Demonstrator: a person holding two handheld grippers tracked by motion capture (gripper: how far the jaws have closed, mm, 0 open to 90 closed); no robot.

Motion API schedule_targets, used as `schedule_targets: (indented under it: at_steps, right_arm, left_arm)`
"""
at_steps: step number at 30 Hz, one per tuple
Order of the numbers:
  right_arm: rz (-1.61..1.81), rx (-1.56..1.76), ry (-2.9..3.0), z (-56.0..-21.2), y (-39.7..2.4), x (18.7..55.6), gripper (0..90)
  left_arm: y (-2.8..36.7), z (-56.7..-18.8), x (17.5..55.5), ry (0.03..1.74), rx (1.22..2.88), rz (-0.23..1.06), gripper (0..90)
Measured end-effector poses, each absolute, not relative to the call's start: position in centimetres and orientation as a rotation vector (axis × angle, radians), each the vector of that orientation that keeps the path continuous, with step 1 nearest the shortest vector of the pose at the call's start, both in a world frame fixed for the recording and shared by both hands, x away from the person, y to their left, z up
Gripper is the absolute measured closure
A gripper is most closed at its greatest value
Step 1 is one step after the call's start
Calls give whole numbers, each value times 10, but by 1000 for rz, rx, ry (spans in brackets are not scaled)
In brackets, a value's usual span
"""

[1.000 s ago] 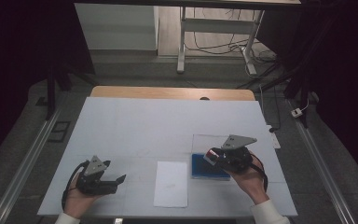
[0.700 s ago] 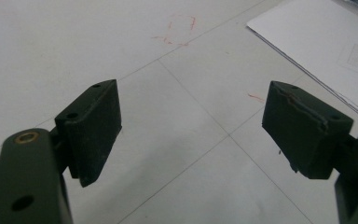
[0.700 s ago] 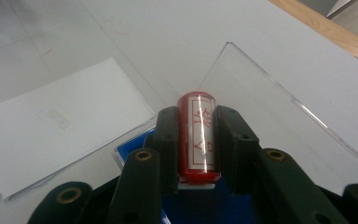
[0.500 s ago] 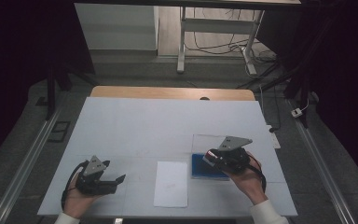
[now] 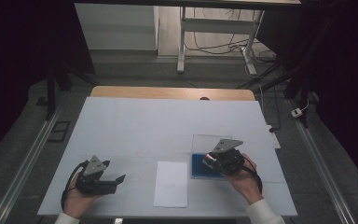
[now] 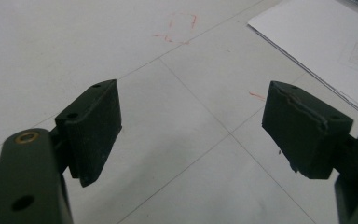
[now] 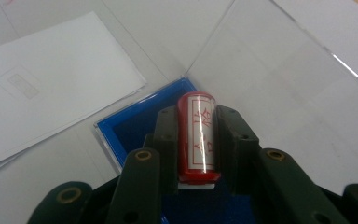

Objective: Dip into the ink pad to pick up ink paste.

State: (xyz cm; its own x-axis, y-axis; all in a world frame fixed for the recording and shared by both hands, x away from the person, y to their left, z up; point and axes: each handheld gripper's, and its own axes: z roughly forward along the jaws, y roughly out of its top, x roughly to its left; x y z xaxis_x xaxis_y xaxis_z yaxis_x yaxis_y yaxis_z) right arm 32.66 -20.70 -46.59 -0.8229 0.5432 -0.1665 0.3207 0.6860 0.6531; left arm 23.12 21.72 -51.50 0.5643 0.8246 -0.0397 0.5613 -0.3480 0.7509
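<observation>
My right gripper [image 7: 196, 122] is shut on a small red cylinder [image 7: 196, 135] with a white label and red characters, a stamp by its look. It hangs just over a blue tray [image 7: 126, 130] whose clear lid [image 7: 279, 79] lies open beyond it. From above, the right gripper [image 5: 209, 161] sits over the blue tray [image 5: 198, 167] at the table's right front. My left gripper [image 5: 119, 178] rests at the left front, its jaws wide apart over bare table. The left gripper [image 6: 191, 130] holds nothing between its black pads [image 6: 98, 126].
A white sheet of paper [image 5: 171, 183] lies between the two hands near the front edge. The paper [image 7: 51, 102] carries a small printed box. Faint red pen marks [image 6: 179, 28] sit on the white table [image 5: 168, 126]. Beyond the table stand a desk frame and cables.
My right gripper has sunk a little toward the blue tray with the red cylinder still in it. The left hand has stayed where it was.
</observation>
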Motion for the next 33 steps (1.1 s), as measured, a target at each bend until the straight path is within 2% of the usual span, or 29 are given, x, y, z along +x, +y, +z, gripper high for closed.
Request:
schedule_targets:
  at_steps: [33]
  right_arm:
    - [750,731,2624,-475,-203,337,708]
  left_arm:
    - [215,-515,230,1105,2068,449,200]
